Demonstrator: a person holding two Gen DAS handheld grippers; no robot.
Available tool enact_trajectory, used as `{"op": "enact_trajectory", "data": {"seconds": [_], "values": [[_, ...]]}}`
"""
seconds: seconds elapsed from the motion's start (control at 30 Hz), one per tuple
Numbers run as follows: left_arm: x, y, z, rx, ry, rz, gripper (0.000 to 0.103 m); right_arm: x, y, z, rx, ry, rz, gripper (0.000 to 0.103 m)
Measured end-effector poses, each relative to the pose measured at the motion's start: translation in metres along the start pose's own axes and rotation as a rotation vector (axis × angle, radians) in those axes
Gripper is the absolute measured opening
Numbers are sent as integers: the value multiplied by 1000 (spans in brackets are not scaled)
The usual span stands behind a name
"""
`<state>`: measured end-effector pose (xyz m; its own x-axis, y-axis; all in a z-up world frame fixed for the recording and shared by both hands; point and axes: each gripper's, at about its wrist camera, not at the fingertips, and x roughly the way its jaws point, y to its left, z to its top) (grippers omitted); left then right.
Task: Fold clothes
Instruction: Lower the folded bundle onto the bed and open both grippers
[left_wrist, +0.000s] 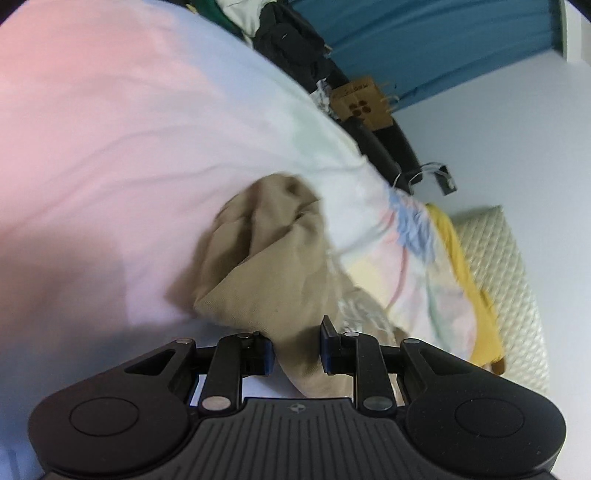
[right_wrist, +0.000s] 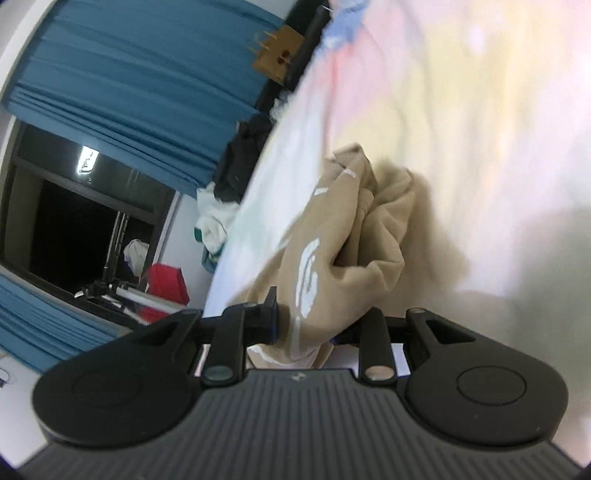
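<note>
A tan garment with white print hangs bunched over a pastel bedsheet. My left gripper is shut on one part of the tan garment, cloth filling the gap between its blue pads. In the right wrist view the same tan garment shows white lettering, and my right gripper is shut on another part of it. Cloth hides the right-hand pad. Both views are tilted and blurred.
Blue curtains and a dark window stand beyond the bed. A pile of dark and white clothes lies at the bed's far edge, beside a brown cardboard piece. A yellow cloth and quilted cream padding lie to the right.
</note>
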<state>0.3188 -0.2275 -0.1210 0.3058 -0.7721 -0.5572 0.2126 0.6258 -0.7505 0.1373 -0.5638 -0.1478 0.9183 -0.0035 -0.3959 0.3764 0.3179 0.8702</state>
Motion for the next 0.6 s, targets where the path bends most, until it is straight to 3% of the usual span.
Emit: {"op": "enact_trajectory", "data": {"seconds": [0.2,0.3,0.37,0.43,0.47,0.53,0.6], "values": [[-16,28,-33,81,-2,48,31,-21,-43,-40,67,15,-37,29],[-32,17,-39,143,-34,89,32,-24,-37,-38,55,26,-53,32],[-42,1,-39,183,-53,115,36,-28,-29,-33,62,55,-81,40],[-53,-18,-39,227,-69,141,54,-41,-15,-30,13,61,-124,58],[-62,-27,-41,257,-83,156,60,-50,-7,-30,-26,53,-144,61],[-85,-47,-46,325,-121,187,84,-72,9,-31,-80,17,-165,70],[-104,-74,-51,398,-177,216,97,-95,27,-32,-137,-25,-170,71]]}}
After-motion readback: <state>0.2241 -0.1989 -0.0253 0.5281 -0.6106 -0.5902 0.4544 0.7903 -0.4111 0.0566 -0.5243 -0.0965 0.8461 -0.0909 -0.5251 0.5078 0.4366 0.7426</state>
